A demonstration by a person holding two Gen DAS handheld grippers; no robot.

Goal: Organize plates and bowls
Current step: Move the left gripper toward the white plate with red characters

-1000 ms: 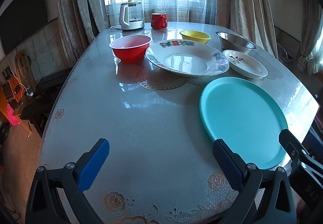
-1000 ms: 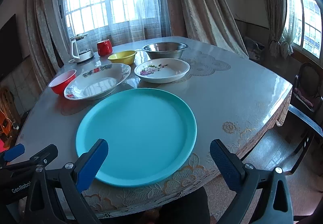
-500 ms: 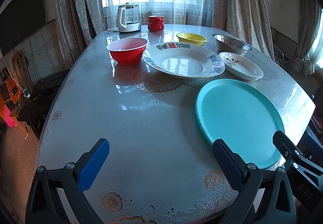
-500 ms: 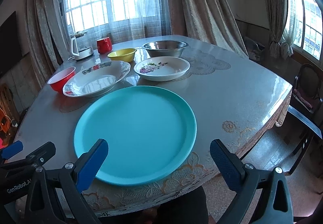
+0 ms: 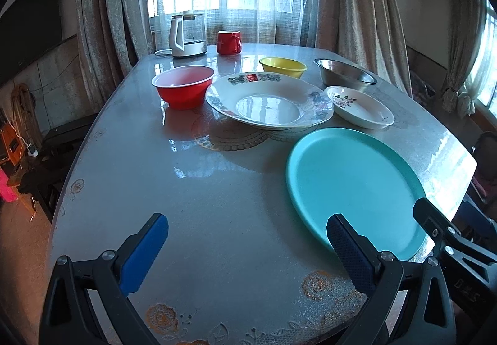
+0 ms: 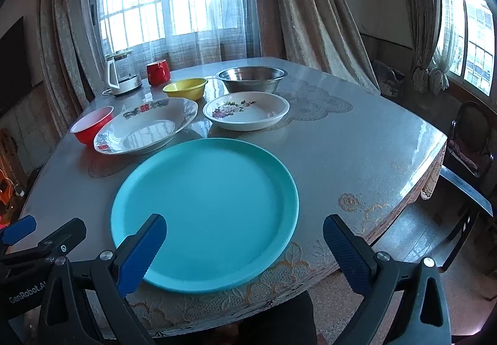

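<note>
While both hover: nothing held
Left gripper: spread, near edge
Right gripper: spread over near turquoise plate

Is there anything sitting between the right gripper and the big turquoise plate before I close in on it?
Nothing visible. The right gripper hangs open over the near rim of the round turquoise plastic plate, with only bare plate between its fingers. The large floral white plate and small floral dish lie beyond it.

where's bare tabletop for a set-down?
Bare: the stretch left of the round teal plate, in front of the red bowl; also right of the small floral dish. Crowded: far side, around the big white floral plate.
</note>
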